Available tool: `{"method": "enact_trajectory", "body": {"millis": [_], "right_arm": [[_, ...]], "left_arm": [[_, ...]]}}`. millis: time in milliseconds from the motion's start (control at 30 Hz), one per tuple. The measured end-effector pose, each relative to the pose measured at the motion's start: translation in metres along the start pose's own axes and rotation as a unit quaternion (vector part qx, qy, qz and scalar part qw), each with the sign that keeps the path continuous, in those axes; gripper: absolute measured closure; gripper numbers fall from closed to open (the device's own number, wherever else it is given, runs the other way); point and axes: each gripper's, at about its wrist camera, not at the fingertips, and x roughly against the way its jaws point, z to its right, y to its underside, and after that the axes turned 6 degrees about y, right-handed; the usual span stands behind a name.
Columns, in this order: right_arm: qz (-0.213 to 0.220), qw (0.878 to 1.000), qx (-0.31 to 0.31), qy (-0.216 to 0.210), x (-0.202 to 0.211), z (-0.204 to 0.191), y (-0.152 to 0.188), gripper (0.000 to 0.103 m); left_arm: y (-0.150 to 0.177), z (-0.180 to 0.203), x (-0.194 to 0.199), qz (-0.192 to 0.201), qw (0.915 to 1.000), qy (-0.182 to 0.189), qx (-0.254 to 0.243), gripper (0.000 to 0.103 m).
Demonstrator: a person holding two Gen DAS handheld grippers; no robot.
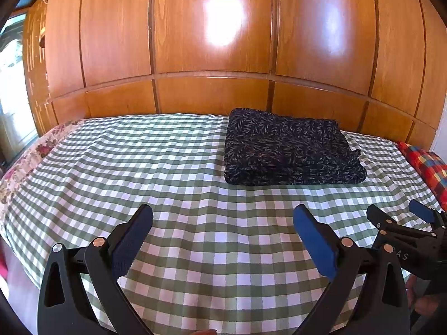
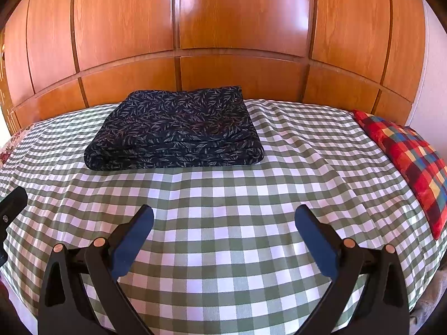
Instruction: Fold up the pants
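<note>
1. Left wrist view: the left gripper [image 1: 223,217] fills the bottom of the frame with its two blue-padded fingers [image 1: 314,237] spread wide apart and nothing between them, above the green-and-white checked bedspread [image 1: 173,167]. The pants [image 1: 290,150], dark with a small leaf print, lie folded into a thick rectangle on the bed, right of centre in the upper half, close to the wooden wardrobe panels [image 1: 212,42] behind. At the right edge the right gripper [image 1: 399,213] shows from the side, its fingers apart and holding nothing. A red patchwork cushion [image 1: 427,164] sits at the far right, and a floral sheet edge [image 1: 25,164] shows at the left.

2. Right wrist view: the right gripper [image 2: 224,217] is at the bottom centre, fingers wide apart and empty, well short of the pants [image 2: 178,131], which lie folded left of centre in the upper half. The cushion [image 2: 410,162] lies along the right side of the bedspread [image 2: 251,195]. A black part of the left gripper [image 2: 12,203] enters at the left edge.
</note>
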Motion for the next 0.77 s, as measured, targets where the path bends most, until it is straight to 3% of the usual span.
{"method": "enact_trajectory", "body": {"millis": [400, 767], "right_arm": [[0.000, 1.000, 0.001, 0.002, 0.000, 0.000, 0.001, 0.002], [-0.003, 1.000, -0.001, 0.004, -0.004, 0.008, 0.001, 0.002]], "left_arm": [[0.002, 0.000, 0.004, 0.005, 0.9999, 0.012, 0.000, 0.004], [0.008, -0.009, -0.021, -0.035, 0.9991, 0.010, 0.022, 0.004]]}}
